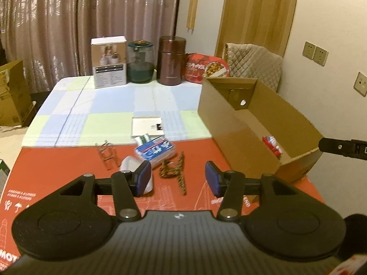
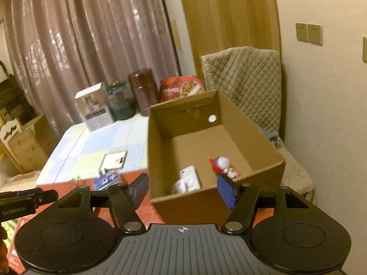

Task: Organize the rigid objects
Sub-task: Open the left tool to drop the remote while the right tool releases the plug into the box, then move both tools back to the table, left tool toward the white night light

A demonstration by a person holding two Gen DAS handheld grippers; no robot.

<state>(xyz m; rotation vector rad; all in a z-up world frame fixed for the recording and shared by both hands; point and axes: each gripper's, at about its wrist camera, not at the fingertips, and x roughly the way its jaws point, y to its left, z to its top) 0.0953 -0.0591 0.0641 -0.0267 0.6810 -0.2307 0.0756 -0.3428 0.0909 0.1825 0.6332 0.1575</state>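
A: Where do the loose things lie, and where do they go?

B: They sit in a cluster on the red mat [image 1: 68,171] at the near end of the table [image 1: 110,105]; the cardboard box [image 1: 231,123] stands to their right, open at the top, with a small blue-and-red figurine [image 2: 223,163] and a white object [image 2: 189,180] already on its floor.

A: And the fingers?

B: The left gripper [image 1: 177,177] has its fingers moderately apart with nothing between them; the right gripper [image 2: 182,191] is likewise parted and empty, hanging just before the box's near wall.

A: Which one is nearer the cluster?

B: The left, plainly; the leopard-print hair clip [image 1: 175,171] lies just beyond and slightly left of the gap between its fingers; the white piece [image 1: 133,167] sits partly behind its left finger; the blue-and-white packet [image 1: 156,152] lies a little farther off, with a clear wire-like clip [image 1: 106,157] to the left.

A: How does the hair clip run?

B: Its long axis runs roughly near-to-far, tilted a little, so it lies more or less in line with the fingers; I judge a grasp across its narrow width would suit, then a carry rightward to the box.

A: Any risk?

B: The neighbours crowd it; a wide approach might nudge the packet.
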